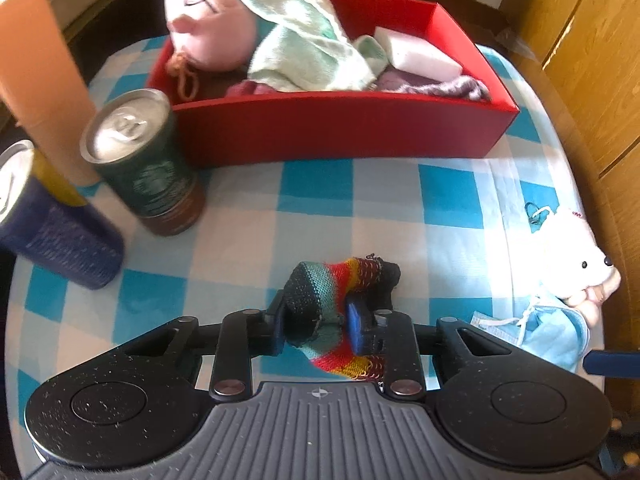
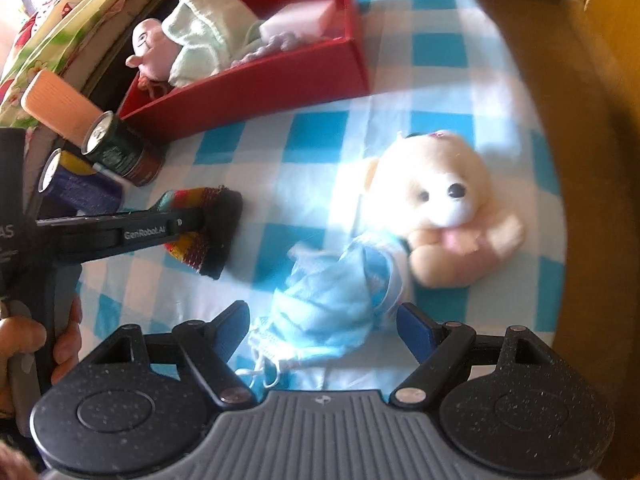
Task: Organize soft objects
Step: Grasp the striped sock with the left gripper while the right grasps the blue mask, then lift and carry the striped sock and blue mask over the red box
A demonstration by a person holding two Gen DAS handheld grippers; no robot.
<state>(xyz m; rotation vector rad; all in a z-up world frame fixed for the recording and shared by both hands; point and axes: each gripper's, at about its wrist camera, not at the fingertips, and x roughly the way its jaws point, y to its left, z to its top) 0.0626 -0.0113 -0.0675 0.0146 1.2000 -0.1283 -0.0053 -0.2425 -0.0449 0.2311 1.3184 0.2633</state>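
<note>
I'm looking down on a small table under a blue-and-white checked cloth (image 1: pixel 312 184), sunlit on its right side, with wooden cabinet fronts (image 1: pixel 580 40) beyond it.

At the far edge sits a red box (image 1: pixel 340 128), already holding a pink plush pig (image 1: pixel 208 32), a pale green towel (image 1: pixel 304 52), a white sponge block (image 1: pixel 420 54) and some purple knit (image 1: pixel 436 84). Left of the box stand a dark green can (image 1: pixel 148 164), a blue can (image 1: pixel 52 224) and a peach-coloured tube (image 1: pixel 40 80), close together.

My left gripper (image 1: pixel 320 324) points steeply down at the cloth, and its blue-padded fingers are clamped on a rainbow-striped knit sock (image 1: pixel 340 288) with a black cuff, which bunches between them. In the right wrist view I see that gripper from the side, its dark finger lying across the sock, with the hand (image 2: pixel 24 344) wrapped around the handle at the left edge.

My right gripper (image 2: pixel 320 328) is also tilted steeply downward, its jaws spread wide on either side of a crumpled light blue face mask (image 2: pixel 324 304). The pads do not appear to press on the mask; it lies loose on the cloth, its white ear loops trailing toward the camera. Touching the mask's far end is a cream plush bear (image 2: pixel 436 200) with pink clothing, lying in the sun patch.
</note>
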